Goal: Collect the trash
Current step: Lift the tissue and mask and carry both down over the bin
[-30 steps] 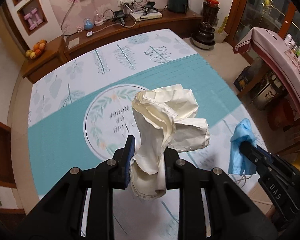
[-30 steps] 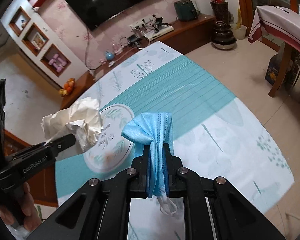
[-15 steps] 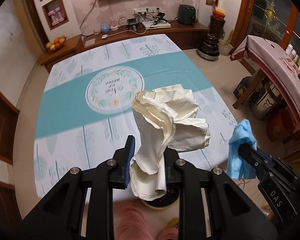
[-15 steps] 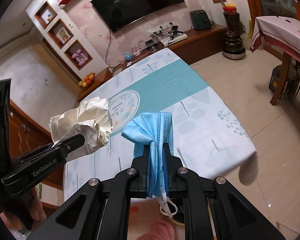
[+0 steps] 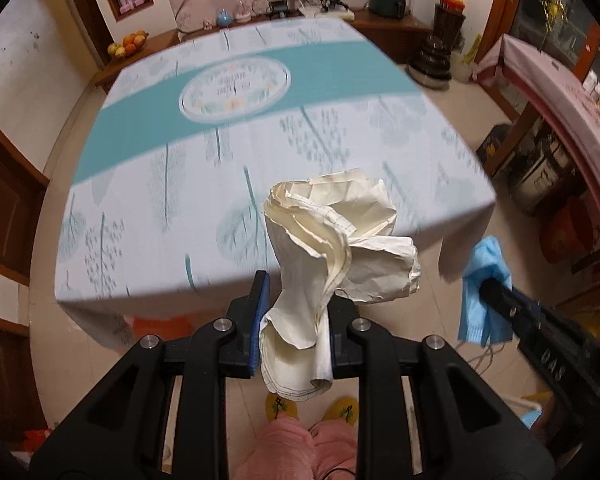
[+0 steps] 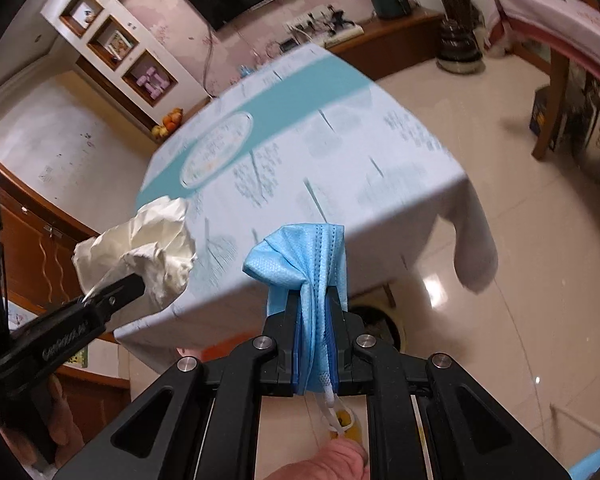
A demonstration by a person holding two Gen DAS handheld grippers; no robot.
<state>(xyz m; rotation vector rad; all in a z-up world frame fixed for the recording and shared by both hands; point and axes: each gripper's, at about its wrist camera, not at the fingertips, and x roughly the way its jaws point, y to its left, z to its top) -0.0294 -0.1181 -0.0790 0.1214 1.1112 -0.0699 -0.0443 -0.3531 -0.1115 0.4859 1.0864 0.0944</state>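
A crumpled cream paper [image 5: 332,240] is pinched between the blue pads of my left gripper [image 5: 294,312], which is shut on it; the wad bulges above the fingers. From the right wrist view the same crumpled paper [image 6: 144,248] shows at the left, clamped by the left gripper [image 6: 120,288]. My right gripper [image 6: 314,308] is shut on a blue face mask [image 6: 304,256], with white ear loops dangling below the pads. The mask [image 5: 484,288] and right gripper also appear at the right edge of the left wrist view. Both grippers hang off the near edge of the table, over the floor.
The table [image 5: 260,152] wears a white and teal cloth with a round emblem. A dark round bin [image 6: 380,324] stands on the floor under the table's near edge. The person's pink trousers and yellow slippers [image 5: 340,408] are below. A sideboard [image 5: 380,24] and cabinets line the walls.
Both grippers have drawn back from over the table's middle to beyond its near edge, still holding the paper and the mask. The floor, bin and slippers have come into view.
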